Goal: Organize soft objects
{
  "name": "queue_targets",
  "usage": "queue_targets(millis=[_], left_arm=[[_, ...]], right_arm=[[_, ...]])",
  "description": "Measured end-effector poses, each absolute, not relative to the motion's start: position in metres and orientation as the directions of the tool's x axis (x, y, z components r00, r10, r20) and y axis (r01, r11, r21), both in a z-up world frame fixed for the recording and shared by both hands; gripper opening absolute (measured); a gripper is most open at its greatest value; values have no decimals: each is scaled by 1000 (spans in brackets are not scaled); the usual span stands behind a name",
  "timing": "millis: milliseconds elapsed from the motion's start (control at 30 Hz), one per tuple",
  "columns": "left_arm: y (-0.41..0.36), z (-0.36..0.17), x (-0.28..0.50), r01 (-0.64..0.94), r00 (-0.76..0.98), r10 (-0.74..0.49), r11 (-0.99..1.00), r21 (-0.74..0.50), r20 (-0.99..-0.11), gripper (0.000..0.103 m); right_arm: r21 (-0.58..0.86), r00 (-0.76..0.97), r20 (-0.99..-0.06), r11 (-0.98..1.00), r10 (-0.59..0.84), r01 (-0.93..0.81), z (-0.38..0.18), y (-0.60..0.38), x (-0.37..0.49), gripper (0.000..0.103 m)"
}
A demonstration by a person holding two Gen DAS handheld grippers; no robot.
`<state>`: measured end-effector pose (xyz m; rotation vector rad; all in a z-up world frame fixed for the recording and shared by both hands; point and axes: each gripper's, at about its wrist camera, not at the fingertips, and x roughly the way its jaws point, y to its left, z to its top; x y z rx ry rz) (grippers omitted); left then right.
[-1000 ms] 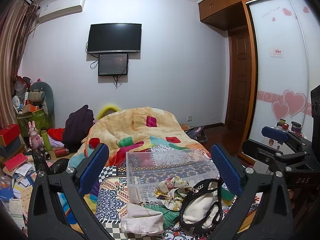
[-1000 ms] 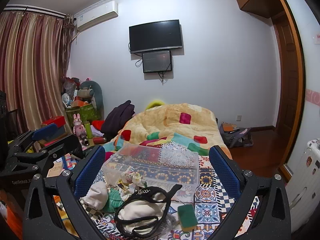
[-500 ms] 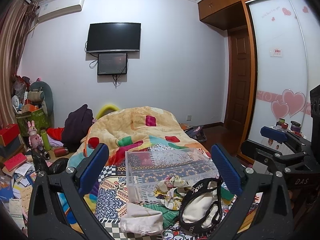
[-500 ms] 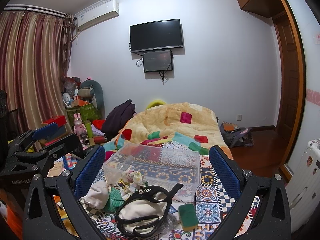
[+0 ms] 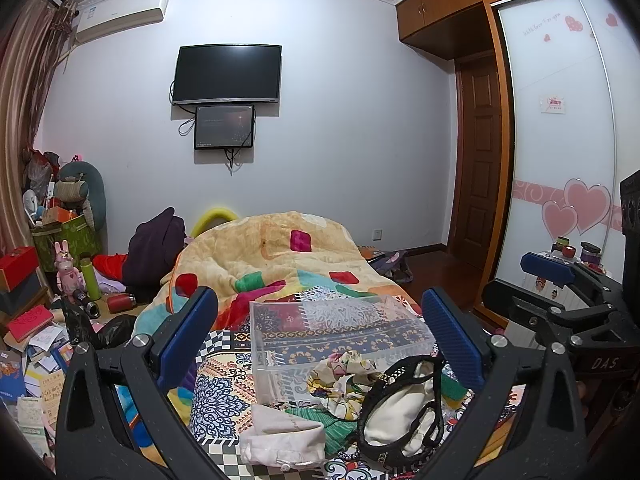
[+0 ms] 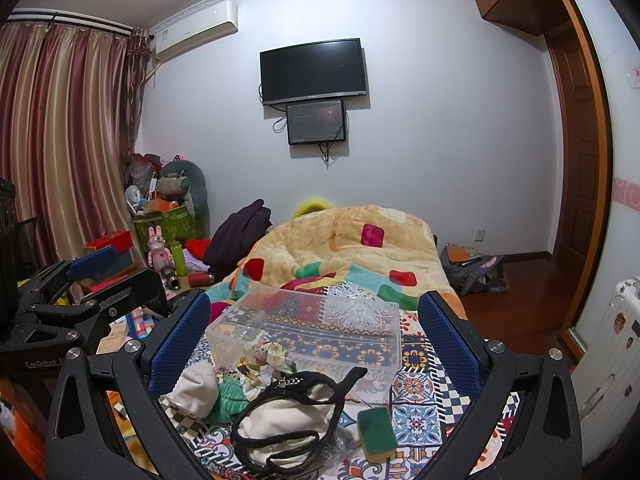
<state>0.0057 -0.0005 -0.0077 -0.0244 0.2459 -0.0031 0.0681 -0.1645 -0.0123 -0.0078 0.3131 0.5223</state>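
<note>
A clear plastic box (image 5: 336, 340) (image 6: 312, 324) stands empty on the patterned bed cover. In front of it lies a pile of soft things: a white pouch (image 5: 280, 440) (image 6: 196, 390), a green knit cloth (image 5: 320, 420) (image 6: 230, 398), a floral cloth (image 5: 344, 372) (image 6: 266, 356), a cream bag with black straps (image 5: 400, 412) (image 6: 284, 424), and a green sponge (image 6: 376, 432). My left gripper (image 5: 320, 336) is open and empty above the pile. My right gripper (image 6: 316, 340) is open and empty, hovering over the same pile from the right.
An orange quilt with coloured patches (image 5: 272, 264) is heaped at the far end of the bed. Boxes, books and toys (image 5: 48, 300) crowd the floor on the left. A wardrobe (image 5: 560, 160) and wooden door stand on the right, and a white radiator (image 6: 612, 360) near my right gripper.
Both grippers have drifted very slightly; the box and pile sit a touch lower and nearer in view. Nothing was grasped or moved.
</note>
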Motion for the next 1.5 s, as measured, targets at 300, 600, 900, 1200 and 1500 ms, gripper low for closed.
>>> queue_targets(millis=[300,600,900,1200,1500], left_arm=[[-1,-9,6,-2,969,-3,1000,-22,-245,103],[-1,-9,6,-2,969,-4,1000,-24,-245,103],[-2,-9,6,2,969,-7,1000,-22,-248,103],[7,-18,15,2,953,-12,999,-33,-303,103],[37,-68,47,4,852,-68,992,-123,-518,103]], right_arm=[[72,820,-296,867,490,-493,-12,-165,68,103],[72,820,-295,867,491,-493,-12,-164,67,103],[70,820,-294,867,491,-494,-12,-163,66,103],[82,820,-327,878,470,-471,-17,-167,73,103],[115,771,-492,908,405,-403,-61,-187,104,103]])
